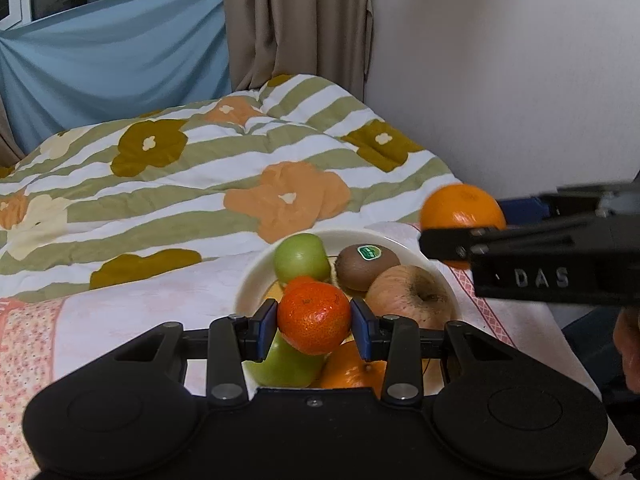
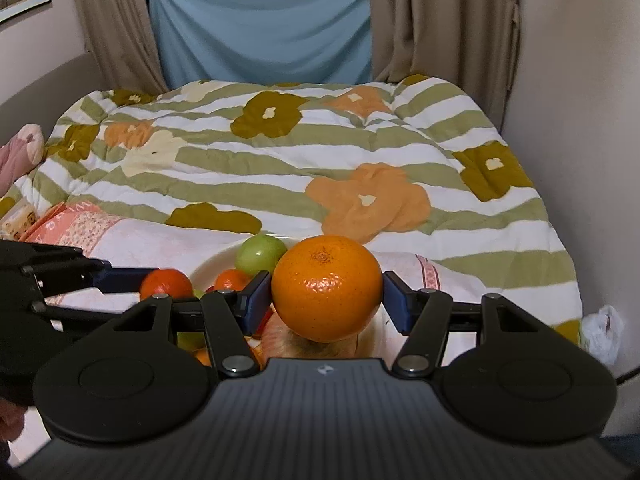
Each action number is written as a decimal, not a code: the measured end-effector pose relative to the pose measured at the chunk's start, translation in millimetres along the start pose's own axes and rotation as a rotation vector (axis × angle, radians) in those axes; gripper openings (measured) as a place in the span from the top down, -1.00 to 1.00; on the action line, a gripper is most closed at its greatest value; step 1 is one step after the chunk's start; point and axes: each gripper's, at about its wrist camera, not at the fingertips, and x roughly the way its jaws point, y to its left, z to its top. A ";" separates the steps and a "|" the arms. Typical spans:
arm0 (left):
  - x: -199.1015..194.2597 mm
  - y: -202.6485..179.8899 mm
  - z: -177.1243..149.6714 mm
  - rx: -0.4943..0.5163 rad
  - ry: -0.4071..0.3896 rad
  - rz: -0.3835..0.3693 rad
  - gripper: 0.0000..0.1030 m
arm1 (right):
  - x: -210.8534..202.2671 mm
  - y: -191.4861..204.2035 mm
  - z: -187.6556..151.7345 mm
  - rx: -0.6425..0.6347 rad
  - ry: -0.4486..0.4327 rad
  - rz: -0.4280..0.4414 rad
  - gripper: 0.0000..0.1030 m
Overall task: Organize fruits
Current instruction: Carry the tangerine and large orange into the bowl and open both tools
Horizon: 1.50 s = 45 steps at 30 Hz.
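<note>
Left wrist view: left gripper (image 1: 314,326) clamped mandarin (image 1: 314,318) above crowded plate (image 1: 248,276); right gripper (image 2: 326,294) at three o'clock pinched orange (image 2: 326,288). Either could slip, knocking piled fruit off.

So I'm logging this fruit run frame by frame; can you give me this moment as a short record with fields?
left tool: shut on a small tangerine, held above the plate
right tool: shut on a large orange, held above the plate's right side
plate: white, on a pink cloth
fruit on plate: green apple, kiwi with sticker, wrinkled apple, plus more partly hidden
background: flowered quilt
</note>
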 end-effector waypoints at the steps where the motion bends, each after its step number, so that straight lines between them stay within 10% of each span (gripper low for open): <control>1: 3.2 -2.9 0.0 0.006 0.002 0.005 0.17 | 4.1 -2.7 1.8 -0.002 0.003 0.010 -0.45; 6: 16.5 -13.7 0.0 0.025 0.019 0.035 0.14 | 17.3 -11.4 6.8 -0.026 0.013 0.045 -0.45; 11: 12.5 -16.2 0.9 0.023 -0.001 0.073 -0.66 | 26.6 -11.4 8.9 -0.044 0.022 0.079 -0.45; 39: -30.9 17.1 -22.7 -0.140 0.033 0.240 -0.67 | 82.6 11.6 14.4 -0.110 0.090 0.222 -0.47; 45: -36.2 19.5 -26.7 -0.153 0.035 0.247 -0.67 | 79.4 16.6 6.2 -0.125 0.054 0.194 -0.89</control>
